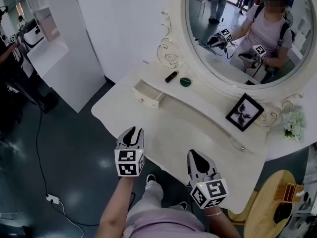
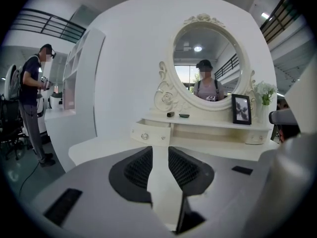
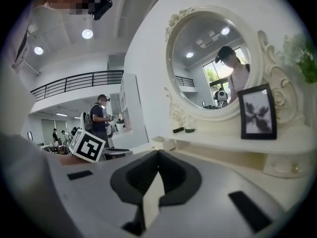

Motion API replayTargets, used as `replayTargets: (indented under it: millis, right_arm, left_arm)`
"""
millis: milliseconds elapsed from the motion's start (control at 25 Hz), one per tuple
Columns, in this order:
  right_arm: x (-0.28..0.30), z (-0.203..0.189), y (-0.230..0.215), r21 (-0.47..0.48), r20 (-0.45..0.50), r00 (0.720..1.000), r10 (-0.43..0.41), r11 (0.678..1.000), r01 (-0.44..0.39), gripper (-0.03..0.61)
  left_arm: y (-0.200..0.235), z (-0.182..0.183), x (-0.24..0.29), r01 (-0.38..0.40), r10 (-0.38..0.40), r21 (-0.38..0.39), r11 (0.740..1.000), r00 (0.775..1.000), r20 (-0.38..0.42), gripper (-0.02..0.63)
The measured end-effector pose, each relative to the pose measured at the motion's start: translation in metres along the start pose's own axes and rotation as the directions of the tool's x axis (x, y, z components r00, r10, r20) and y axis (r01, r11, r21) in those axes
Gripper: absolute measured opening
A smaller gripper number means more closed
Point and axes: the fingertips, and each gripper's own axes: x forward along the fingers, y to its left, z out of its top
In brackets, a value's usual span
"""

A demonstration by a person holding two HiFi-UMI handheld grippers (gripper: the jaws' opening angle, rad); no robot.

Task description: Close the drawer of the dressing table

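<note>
Locate the drawer [image 1: 148, 93] at the far left of the dressing table's raised shelf. Pulled out toward the near side, knobbed front panel standing clear of the shelf face, interior exposed. Treat as still open, with closing not yet begun and no contact from either side.

On the shelf just right of it, note a small black tube [image 1: 171, 77] and a green dish [image 1: 185, 82]. Further right, note a picture frame [image 1: 244, 112] and flowers [image 1: 293, 124].

Find the left hand-held gripper [image 1: 132, 131] over the near edge of the worktop [image 1: 173, 128], well apart from the drawer and aimed roughly at it. Jaws narrowly parted, nothing between. Find the right hand-held gripper [image 1: 194, 155] beside it to the right, jaw tips together, empty.

Remaining, as judged: bring a hand-held gripper to the drawer front and push until flush with the shelf face.
</note>
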Motion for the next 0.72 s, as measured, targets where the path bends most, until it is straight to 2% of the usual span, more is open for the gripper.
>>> replayTargets:
  millis: [320,720]
  right_arm:
    - [0.07,0.008,0.024,-0.03,-0.025,1.0,-0.011,1.0,0.01,0.003]
    - [0.11,0.013,0.015,-0.028,-0.055,0.998,-0.043,0.999,0.041,0.003]
  left_arm:
    - [0.045,0.002,0.038,0.055,-0.055,0.01,0.998,0.998,-0.022,0.1]
    - [0.057,-0.002,0.073,0.102,-0.101,0.025,0.994,0.993,-0.055,0.1]
